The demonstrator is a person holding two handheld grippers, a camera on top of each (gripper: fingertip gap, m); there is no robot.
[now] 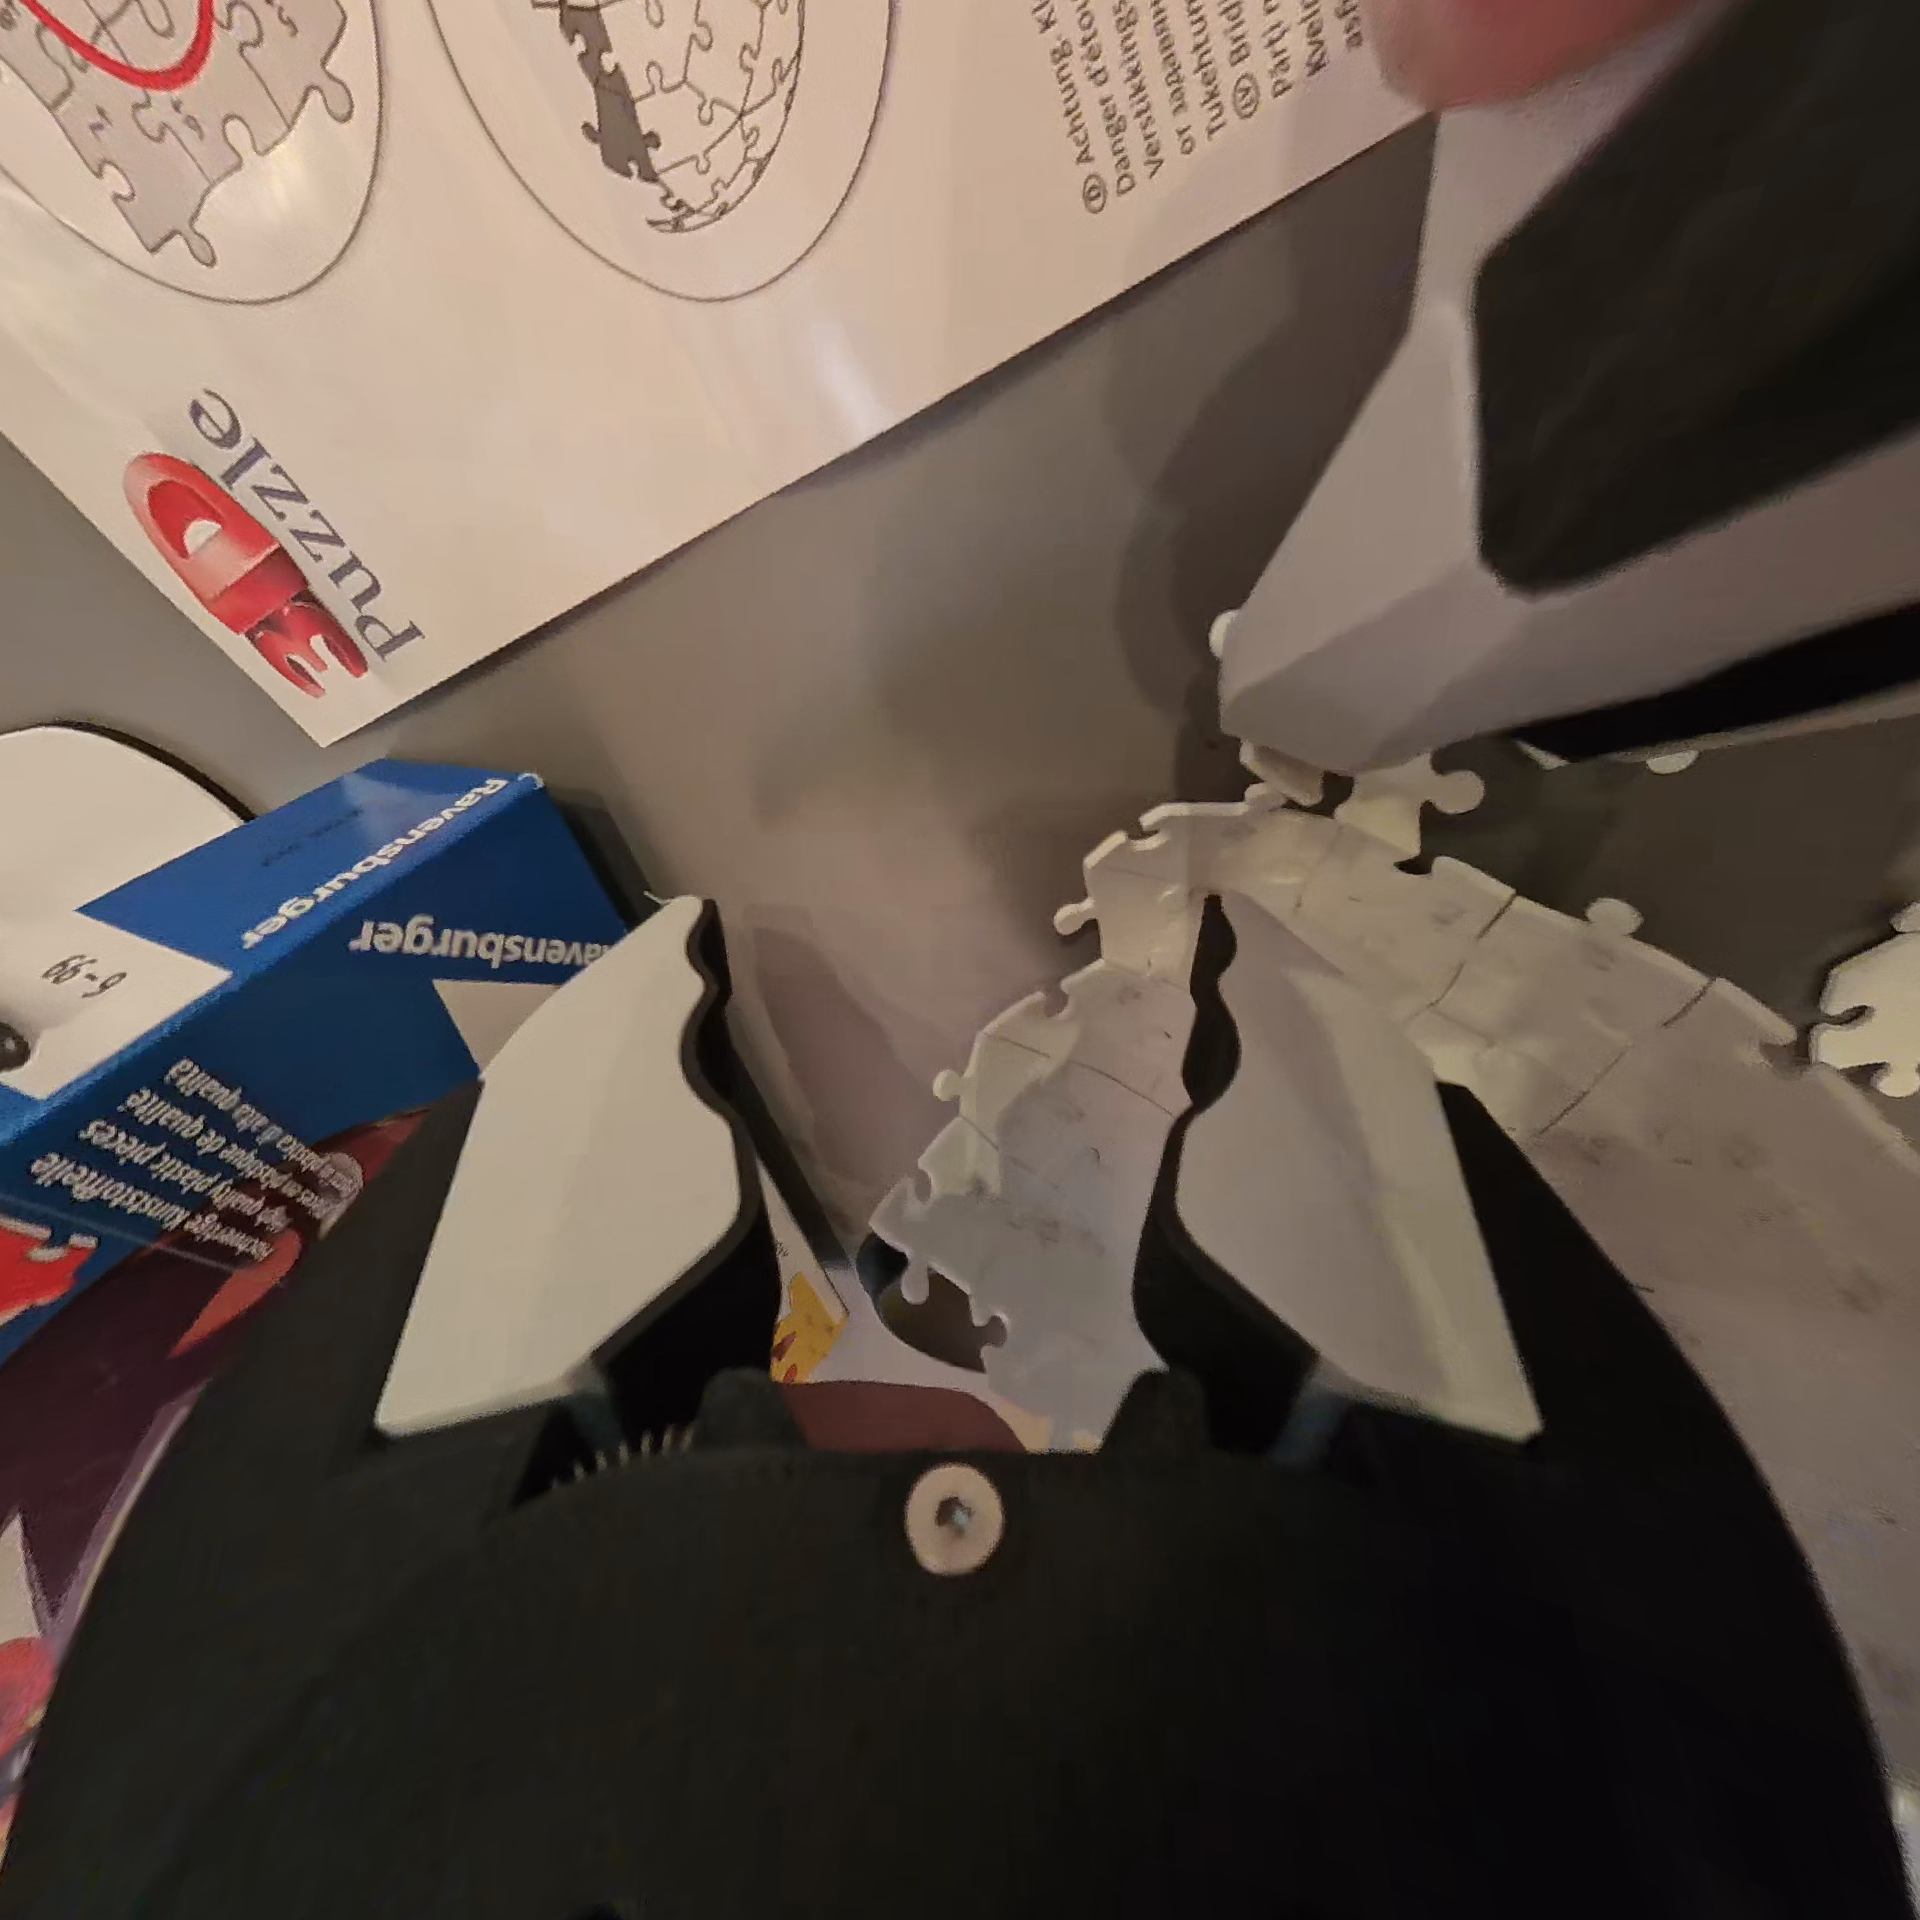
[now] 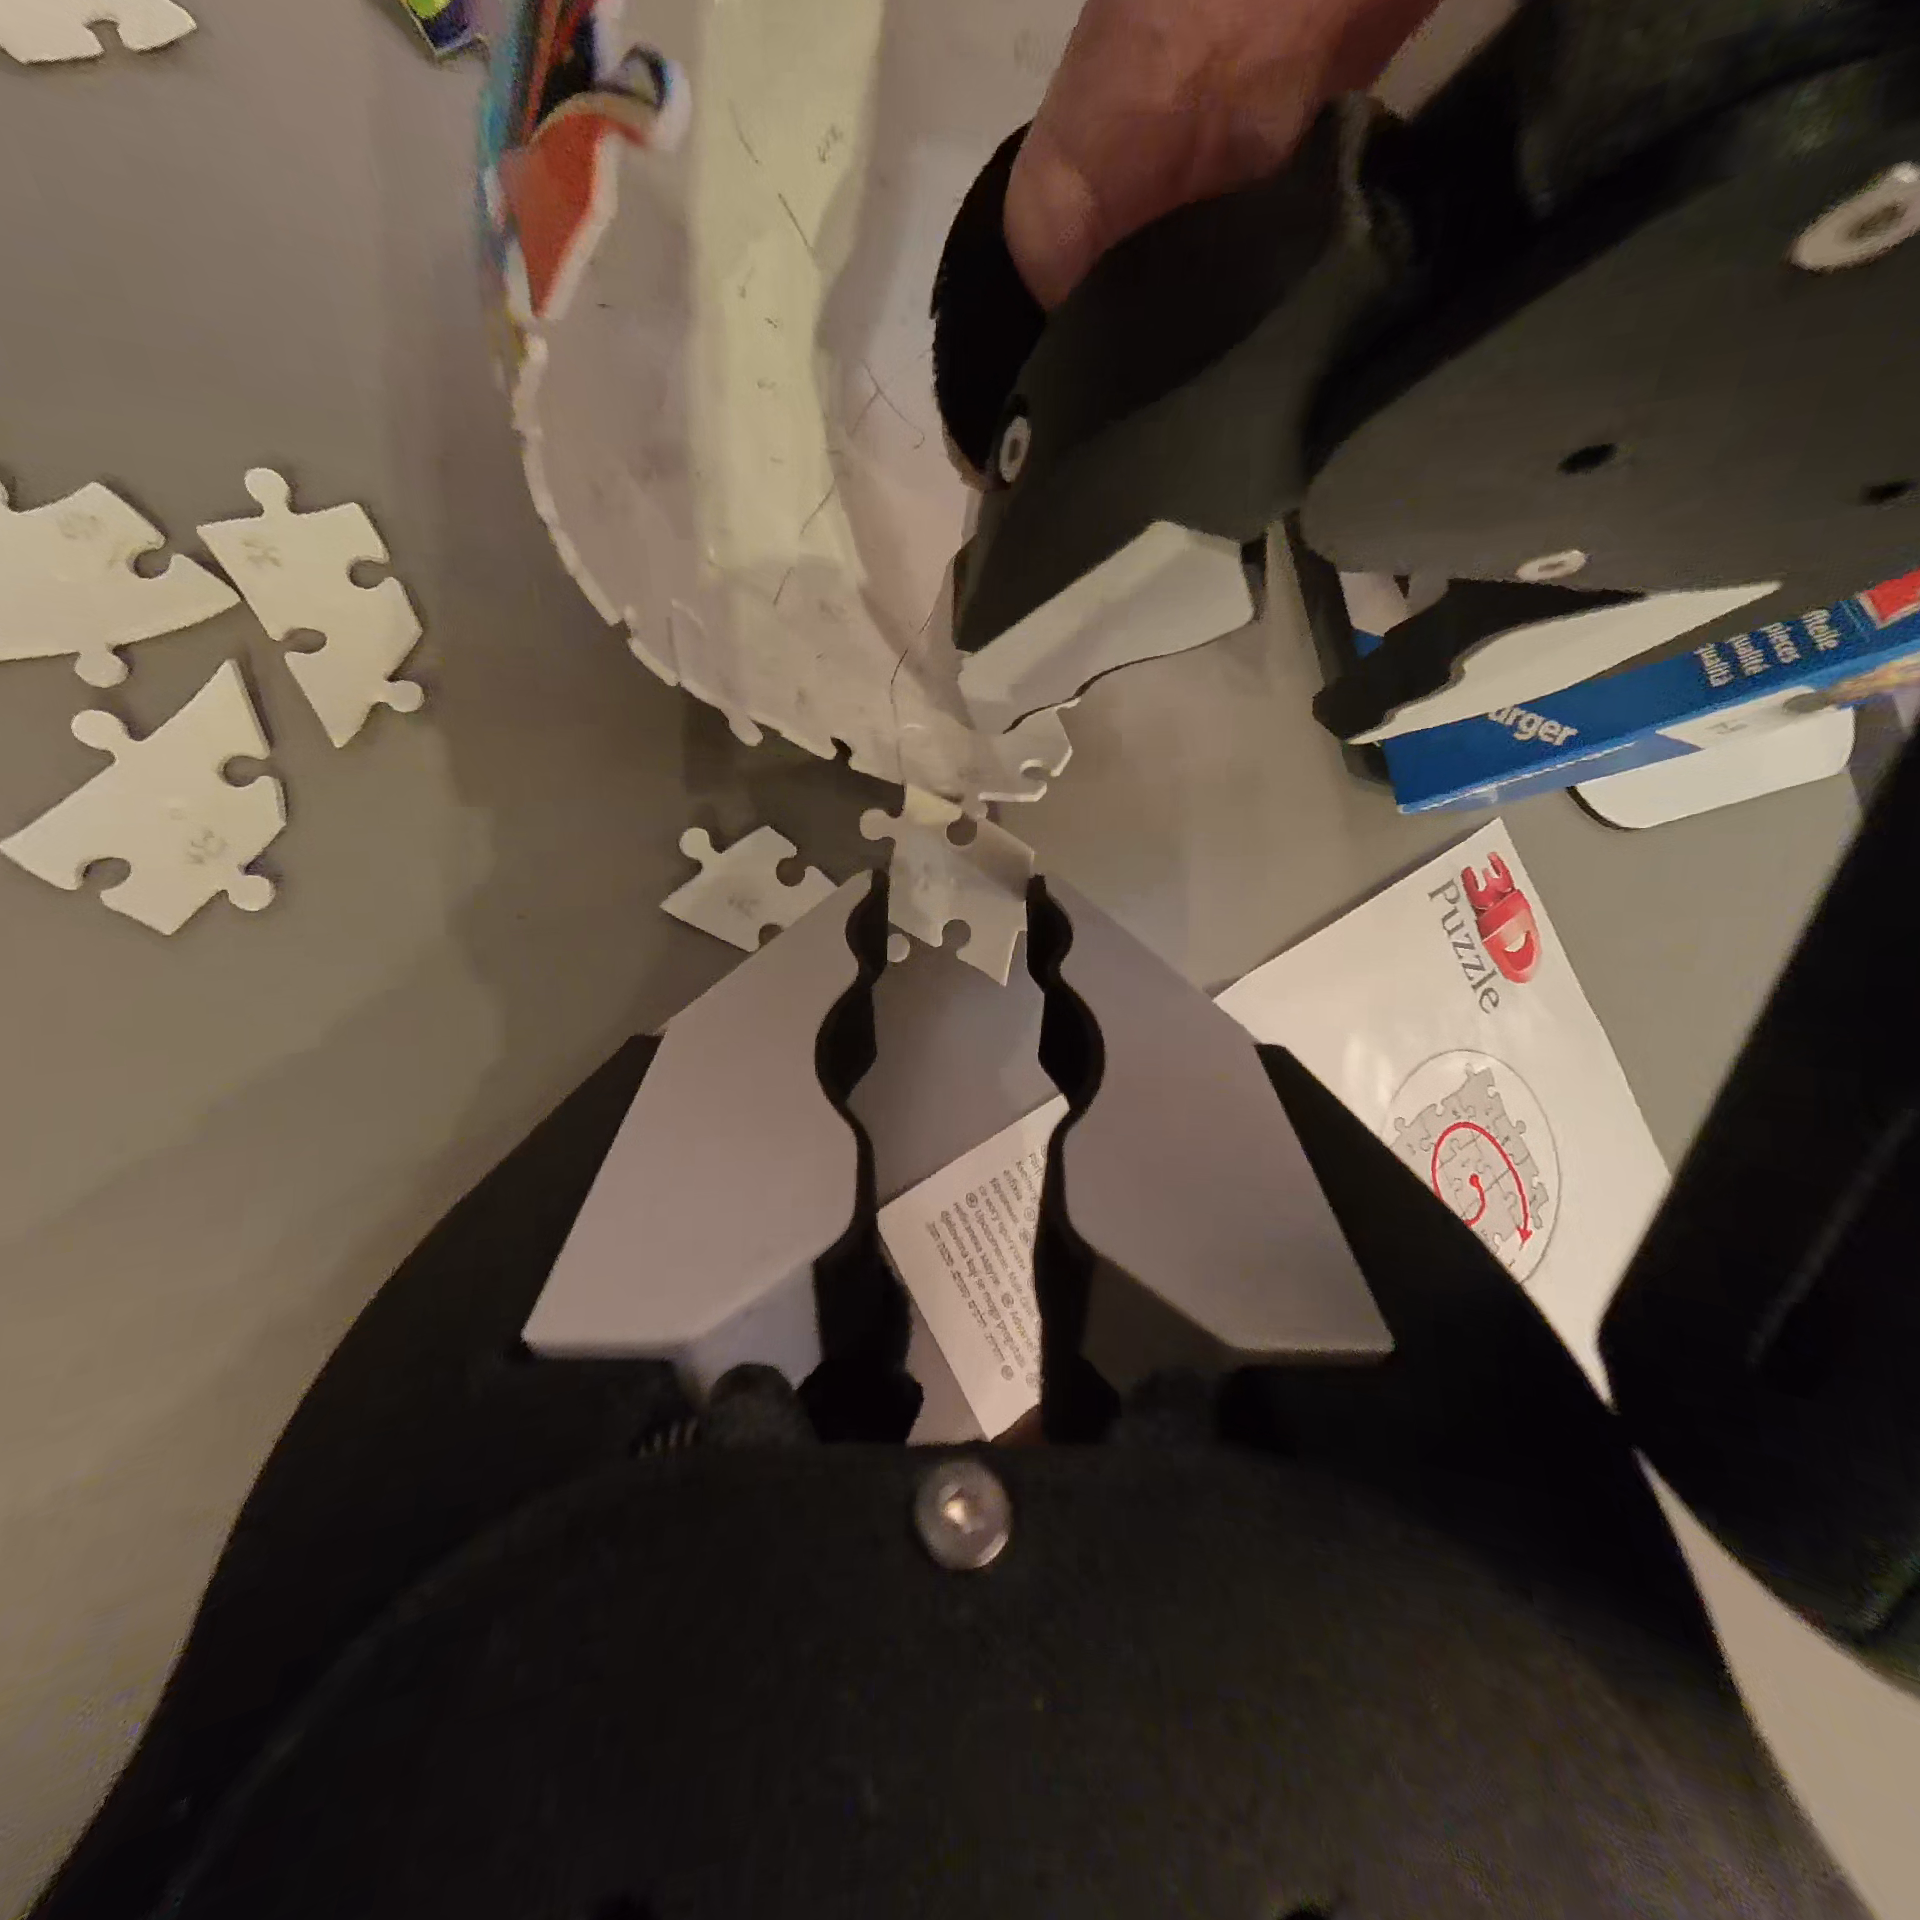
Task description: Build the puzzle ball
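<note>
The matt grey surface (image 2: pixel 312 1143) carries everything; largest on it is the curved, half-built shell of the puzzle ball (image 2: pixel 727 436), its inner face plain white plastic with faint pencilled marks, its outer face printed in bright colours along one edge, its rim toothed with knobs and sockets; in the left wrist view the same shell (image 1: pixel 1579 1049) sweeps in from the right as a bowed white band. A glossy white instruction sheet (image 1: pixel 644 343) with line drawings of jigsaw shapes lies flat beyond it; a blue cardboard box (image 1: pixel 312 997) sits at the left, tilted, its contents hidden. The left tool (image 1: pixel 956 935), black with white wedge-shaped fingers and wavy inner edges, stands wide apart, its right finger (image 1: pixel 1309 1143) lying against the shell's inner face; a hand (image 2: pixel 1164 135) grips its handle. The right tool (image 2: pixel 954 883) is clamped on a single white curved puzzle piece (image 2: pixel 961 883), held at its tips just under the shell's lowest rim, touching or nearly so. Four loose white pieces (image 2: pixel 312 592) lie flat on the surface to the left, blank side up, one (image 2: pixel 743 883) just beside the right tool's tip.
</note>
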